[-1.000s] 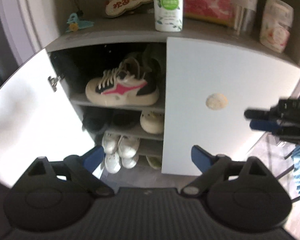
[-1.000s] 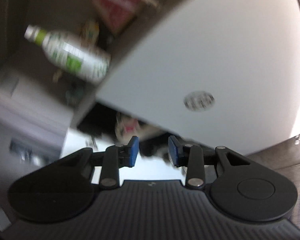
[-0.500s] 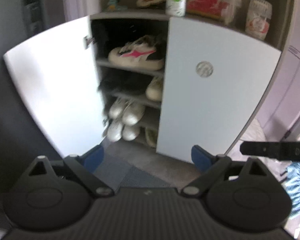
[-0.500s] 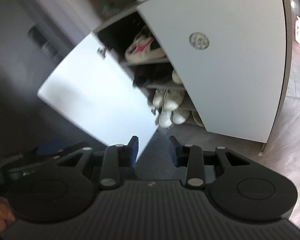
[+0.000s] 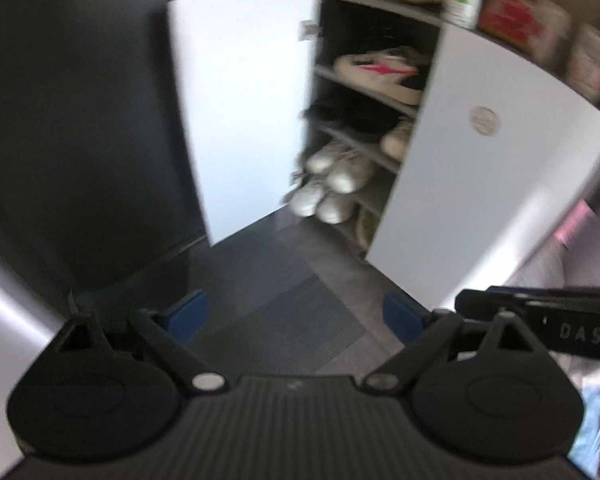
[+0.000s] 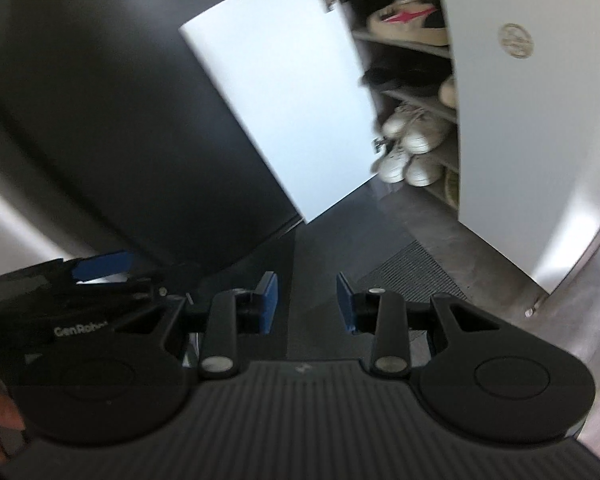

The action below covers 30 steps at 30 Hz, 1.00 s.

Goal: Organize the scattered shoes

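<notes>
A shoe cabinet stands at the upper right with its left door (image 5: 240, 100) swung open. A white sneaker with a pink mark (image 5: 380, 70) lies on the top shelf, dark shoes (image 5: 352, 116) on the shelf below. Two pairs of white sneakers (image 5: 332, 184) sit lower down, also in the right wrist view (image 6: 412, 148). My left gripper (image 5: 292, 316) is open wide over the floor, well short of the cabinet, holding nothing. My right gripper (image 6: 306, 302) stands partly open with only floor between its blue pads (image 6: 268, 300).
The cabinet's right door (image 5: 480, 184) is closed. Bottles and packets (image 5: 512, 20) stand on top. A dark wall (image 5: 80, 140) fills the left. A grey doormat (image 5: 296, 328) lies on the floor before the cabinet. Each gripper shows at the edge of the other's view.
Both grippers have drawn back from the cabinet and swung left while rolling; the cabinet now looks smaller and sits at the upper right. Neither gripper's jaws have changed.
</notes>
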Each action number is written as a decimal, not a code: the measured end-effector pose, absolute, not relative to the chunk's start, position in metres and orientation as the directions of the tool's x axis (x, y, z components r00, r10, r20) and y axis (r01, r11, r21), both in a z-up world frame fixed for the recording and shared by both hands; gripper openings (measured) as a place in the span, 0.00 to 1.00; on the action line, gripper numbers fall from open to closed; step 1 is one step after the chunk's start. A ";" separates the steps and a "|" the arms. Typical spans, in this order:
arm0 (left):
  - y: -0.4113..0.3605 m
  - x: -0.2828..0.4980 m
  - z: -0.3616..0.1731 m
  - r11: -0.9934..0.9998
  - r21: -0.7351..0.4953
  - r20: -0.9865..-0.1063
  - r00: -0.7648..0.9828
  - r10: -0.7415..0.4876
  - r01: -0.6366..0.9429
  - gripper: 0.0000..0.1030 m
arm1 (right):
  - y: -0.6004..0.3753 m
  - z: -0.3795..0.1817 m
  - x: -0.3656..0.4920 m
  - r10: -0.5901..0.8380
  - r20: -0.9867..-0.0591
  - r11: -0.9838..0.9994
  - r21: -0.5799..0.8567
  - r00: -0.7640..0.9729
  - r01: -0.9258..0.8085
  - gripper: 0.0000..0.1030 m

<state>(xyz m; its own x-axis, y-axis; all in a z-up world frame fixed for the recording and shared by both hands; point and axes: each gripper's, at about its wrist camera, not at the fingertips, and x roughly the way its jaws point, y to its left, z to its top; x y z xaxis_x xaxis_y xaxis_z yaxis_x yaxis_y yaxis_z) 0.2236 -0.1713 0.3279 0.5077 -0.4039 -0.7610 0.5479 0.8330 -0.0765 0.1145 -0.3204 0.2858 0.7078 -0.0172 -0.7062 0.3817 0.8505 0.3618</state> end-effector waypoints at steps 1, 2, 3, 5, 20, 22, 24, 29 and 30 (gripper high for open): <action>-0.170 0.211 0.327 0.868 -0.081 -0.759 0.535 -0.372 0.489 0.93 | -0.322 0.284 0.112 0.002 -0.705 0.863 0.359 0.709 0.356 0.36; -0.170 0.201 0.325 0.890 -0.077 -0.756 0.556 -0.345 0.449 0.93 | -0.323 0.283 0.110 0.013 -0.704 0.871 0.357 0.711 0.337 0.36; -0.170 0.191 0.324 0.912 -0.065 -0.755 0.578 -0.311 0.405 0.93 | -0.326 0.282 0.105 0.039 -0.696 0.892 0.349 0.717 0.289 0.36; -0.171 0.169 0.321 0.955 -0.048 -0.757 0.613 -0.226 0.293 0.93 | -0.330 0.280 0.097 0.075 -0.693 0.910 0.342 0.717 0.235 0.36; -0.124 0.074 0.206 0.980 -0.021 -0.686 0.710 -0.159 0.200 0.93 | -0.335 0.187 0.020 0.098 -0.645 0.954 0.278 0.758 0.113 0.36; -0.109 0.071 0.167 0.975 -0.023 -0.665 0.725 -0.179 0.220 0.93 | -0.321 0.152 0.014 0.073 -0.627 0.956 0.265 0.776 0.124 0.36; -0.096 0.071 0.133 0.975 -0.038 -0.647 0.738 -0.190 0.217 0.93 | -0.308 0.123 0.011 0.055 -0.615 0.955 0.263 0.786 0.139 0.36; -0.059 0.077 0.036 0.974 -0.120 -0.629 0.745 -0.223 0.191 0.93 | -0.270 0.029 0.011 0.046 -0.572 0.947 0.285 0.819 0.147 0.36; -0.056 0.078 0.027 0.975 -0.120 -0.625 0.748 -0.221 0.188 0.93 | -0.262 0.007 0.013 0.051 -0.569 0.946 0.291 0.821 0.143 0.36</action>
